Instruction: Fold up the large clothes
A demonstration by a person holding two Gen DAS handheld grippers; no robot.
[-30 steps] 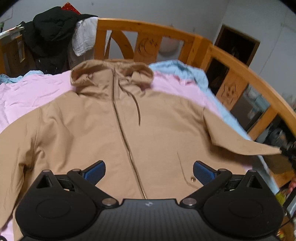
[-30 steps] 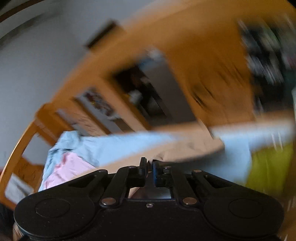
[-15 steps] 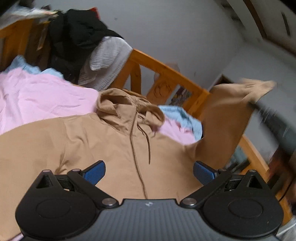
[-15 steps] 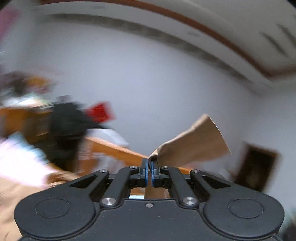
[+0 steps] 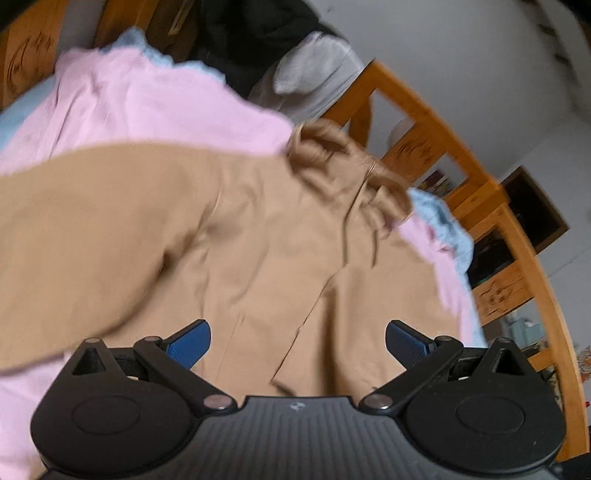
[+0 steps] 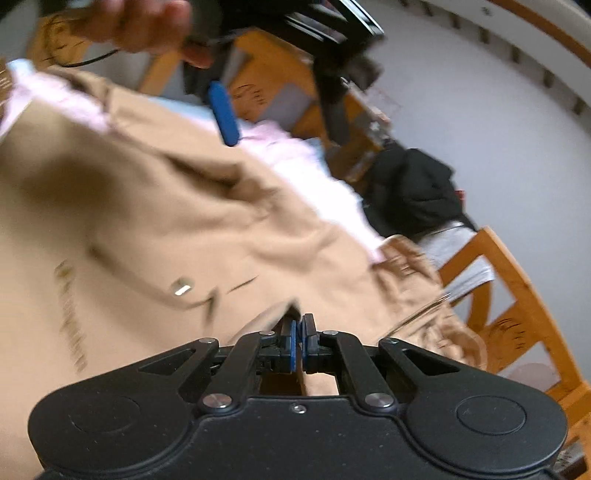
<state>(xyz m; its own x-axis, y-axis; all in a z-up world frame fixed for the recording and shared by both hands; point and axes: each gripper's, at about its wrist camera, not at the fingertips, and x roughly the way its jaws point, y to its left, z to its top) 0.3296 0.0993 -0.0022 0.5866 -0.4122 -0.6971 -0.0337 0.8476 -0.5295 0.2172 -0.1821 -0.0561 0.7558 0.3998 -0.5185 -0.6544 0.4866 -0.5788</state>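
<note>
Left tool (image 5: 297, 341) held level with blue pads spread wide, right tool (image 6: 298, 332) pinched tight on tan cloth (motion-blurred), bare hand (image 6: 147, 26) gripping the left tool above.

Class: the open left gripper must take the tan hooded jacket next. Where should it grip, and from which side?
Probably the left sleeve near its far end, approached from above and outside. It lies flat across the pink sheet, so the left gripper can pinch an edge.
</note>
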